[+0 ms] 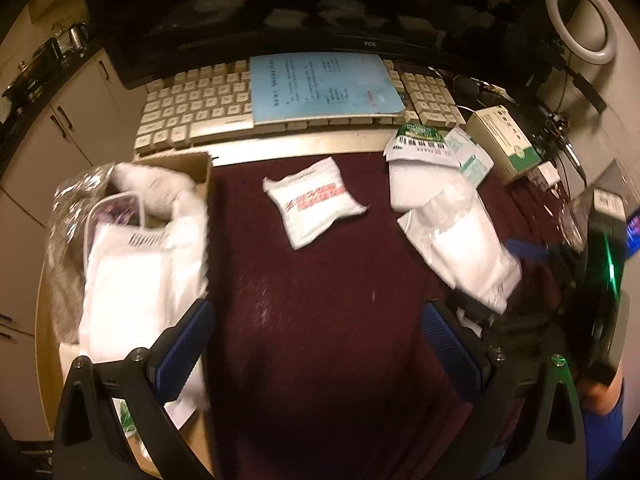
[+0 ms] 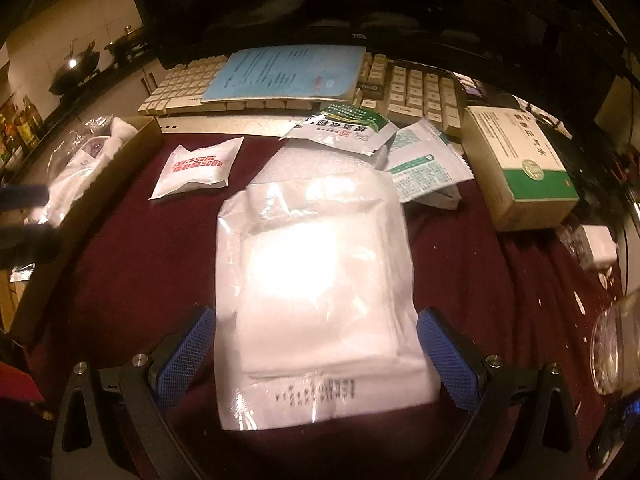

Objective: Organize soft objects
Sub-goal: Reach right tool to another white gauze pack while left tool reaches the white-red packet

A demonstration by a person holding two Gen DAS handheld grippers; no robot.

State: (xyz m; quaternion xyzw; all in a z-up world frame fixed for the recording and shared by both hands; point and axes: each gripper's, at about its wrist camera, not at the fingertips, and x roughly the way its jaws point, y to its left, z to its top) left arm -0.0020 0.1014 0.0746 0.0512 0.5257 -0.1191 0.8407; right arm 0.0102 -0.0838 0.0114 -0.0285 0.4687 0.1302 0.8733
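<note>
We hold our right gripper point(image 2: 316, 354) wide open, with one blue pad on each side of the big clear packet point(image 2: 320, 280) of soft white pads. The pads do not squeeze it yet; the left one looks just beside the plastic edge and the right one is a little apart, so we think we are lined up to pinch it next. The packet lies flat on the dark red cloth point(image 2: 500, 300), with its near end between our fingers, which makes it easy to grab from this side. Our left gripper point(image 1: 318, 344) is wide open too and holds nothing; only bare red cloth shows between its fingers. It hangs just beside the cardboard box point(image 1: 200, 168) on the left, where white soft things point(image 1: 132, 272) are already piled up. We think that box is where the soft things go, so the left hand is close to it and out of the way of the right hand. A small white packet with red print point(image 1: 314, 206) still lies alone in the middle of the cloth, well apart from both grippers. Behind the big packet some green and white sachets point(image 2: 348, 124) lie on top of each other, near the keyboard point(image 1: 192, 108). A blue notebook point(image 1: 320, 84) rests on the keys, and a green and white carton point(image 2: 520, 164) sits off to the right.
</note>
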